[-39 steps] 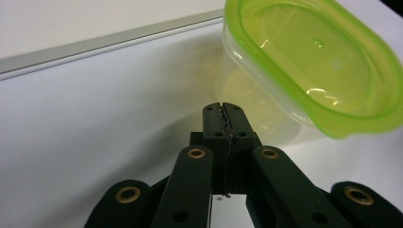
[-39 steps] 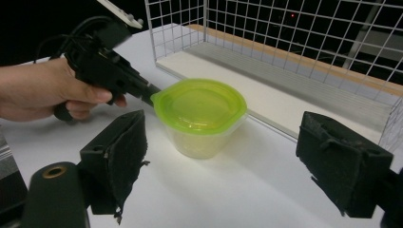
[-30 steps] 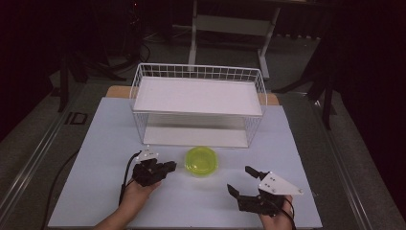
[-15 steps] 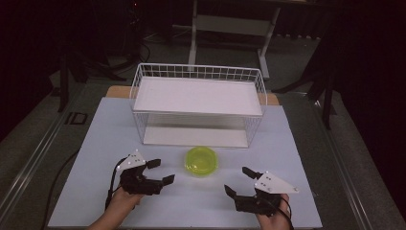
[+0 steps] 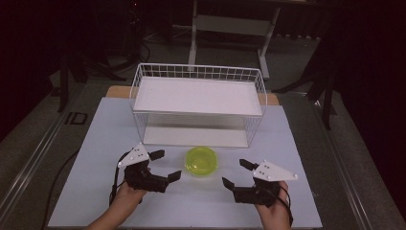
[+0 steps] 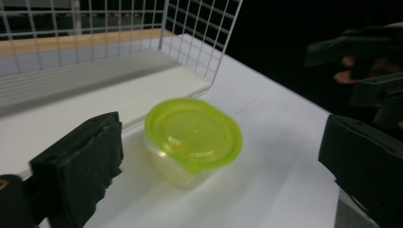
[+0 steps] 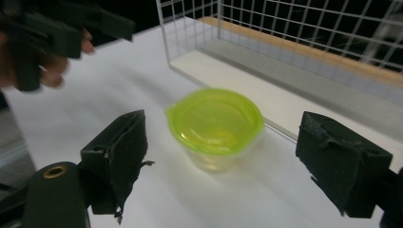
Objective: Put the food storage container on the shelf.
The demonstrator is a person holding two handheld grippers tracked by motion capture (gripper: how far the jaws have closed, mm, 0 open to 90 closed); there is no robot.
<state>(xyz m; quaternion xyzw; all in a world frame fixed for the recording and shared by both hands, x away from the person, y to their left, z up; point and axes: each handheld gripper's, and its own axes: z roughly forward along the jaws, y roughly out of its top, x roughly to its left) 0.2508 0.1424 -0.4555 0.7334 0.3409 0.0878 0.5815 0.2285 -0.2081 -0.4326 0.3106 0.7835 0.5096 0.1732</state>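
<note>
Black claws (image 5: 165, 165) wide open, empty

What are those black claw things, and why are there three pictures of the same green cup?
The claws are grabbing tools that a person holds, one in each hand. The left gripper and the right gripper both stand open and hold nothing; the left one's jaws have just been opening. One picture is taken from a camera up high, looking down at the white table. The other two come from small cameras riding on the grippers, so you see black pads at the sides. Between the grippers sits a small clear tub with a green lid. Behind it stands a white wire rack with a shelf.
</note>
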